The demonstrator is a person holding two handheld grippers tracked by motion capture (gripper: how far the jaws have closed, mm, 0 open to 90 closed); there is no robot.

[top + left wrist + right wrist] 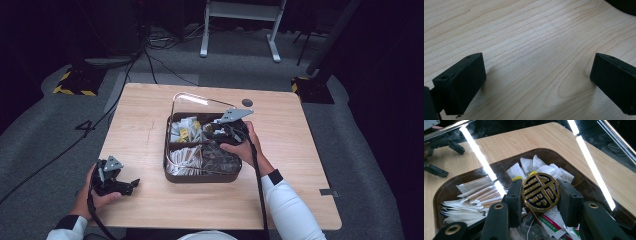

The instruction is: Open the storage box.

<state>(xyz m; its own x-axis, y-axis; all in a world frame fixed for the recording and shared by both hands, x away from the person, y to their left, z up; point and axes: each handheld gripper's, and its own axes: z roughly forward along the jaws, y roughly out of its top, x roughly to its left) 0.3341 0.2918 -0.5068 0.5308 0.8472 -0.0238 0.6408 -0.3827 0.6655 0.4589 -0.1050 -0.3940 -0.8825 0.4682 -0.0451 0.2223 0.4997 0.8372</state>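
Gold-and-black round knob (540, 192) of the clear lid (192, 102), clamped edge-on between the right tongs (541, 195) over the brown tray (200, 177) at table centre, could slip and drop the lid onto the packets (474, 195); left tongs (536, 80) rest apart at eight o'clock.

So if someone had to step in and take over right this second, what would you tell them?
Right gripper: shut on the round gold-and-black knob of the clear lid, which is tilted up over the brown compartment box.
Left gripper: open, holding nothing, low over the bare wooden table to the box's left.
In the box: sachets and tea-bag packets, sorted by compartment.
Done: knob gripped, lid partly raised.
Left, probably: finish moving the lid; whether it is opening or closing is unclear.
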